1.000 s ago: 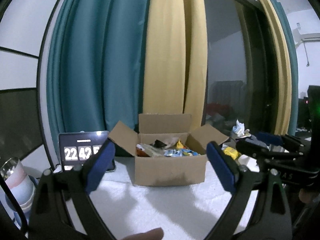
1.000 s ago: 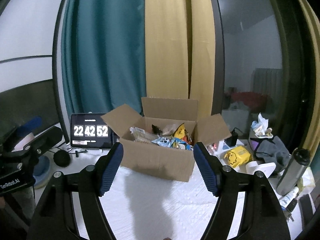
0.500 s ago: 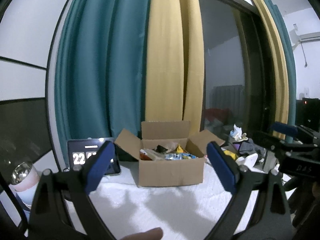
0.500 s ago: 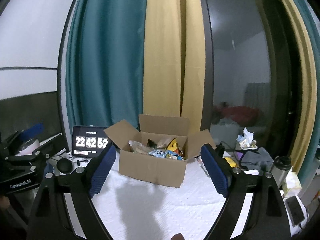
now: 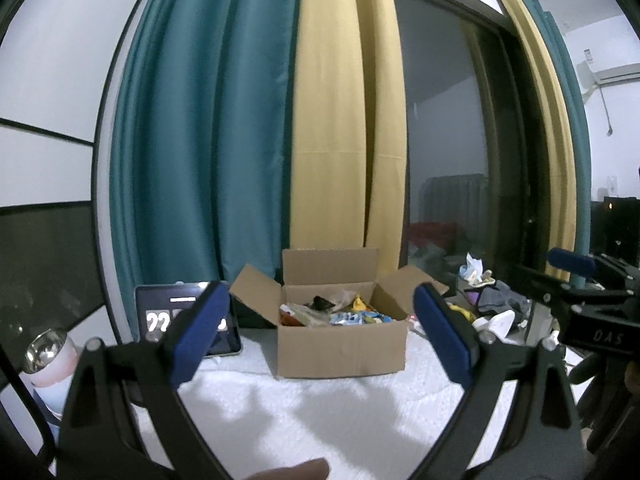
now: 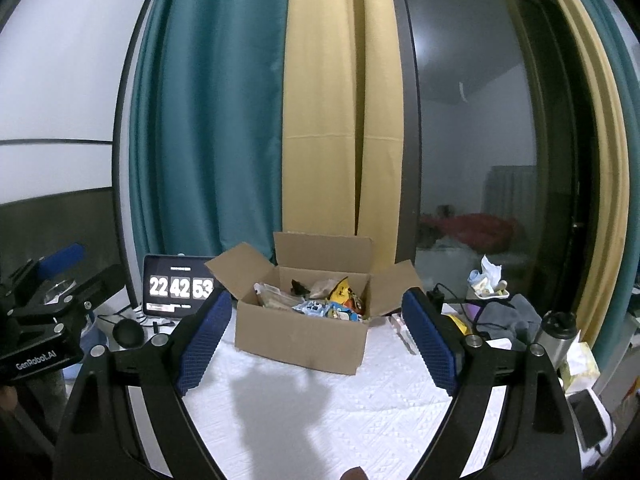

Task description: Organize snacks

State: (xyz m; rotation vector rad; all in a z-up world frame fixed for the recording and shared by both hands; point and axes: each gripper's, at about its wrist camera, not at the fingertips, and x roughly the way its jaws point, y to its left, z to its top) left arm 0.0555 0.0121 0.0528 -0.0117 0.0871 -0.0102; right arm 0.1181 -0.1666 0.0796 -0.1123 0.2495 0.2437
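An open cardboard box (image 5: 340,350) stands on the white cloth, flaps spread, with several snack packets (image 5: 348,316) piled inside. In the right wrist view the box (image 6: 300,338) and its snacks (image 6: 320,304) sit ahead between the fingers. My left gripper (image 5: 322,332) is open and empty, held back from the box. My right gripper (image 6: 316,338) is open and empty too, also well short of the box. The right gripper's body shows at the right edge of the left wrist view (image 5: 592,320); the left gripper's body (image 6: 40,320) shows at the left of the right wrist view.
A tablet clock (image 6: 180,290) stands left of the box, with a small black round object (image 6: 128,332) beside it. A pink tumbler (image 5: 50,364) is at far left. Right of the box lie grey cloth (image 6: 512,316), a steel flask (image 6: 558,334), a phone (image 6: 590,420) and clutter. Curtains hang behind.
Both grippers have drawn back and tilted upward, so the box looks smaller and lower in both views. Both stay open and empty.
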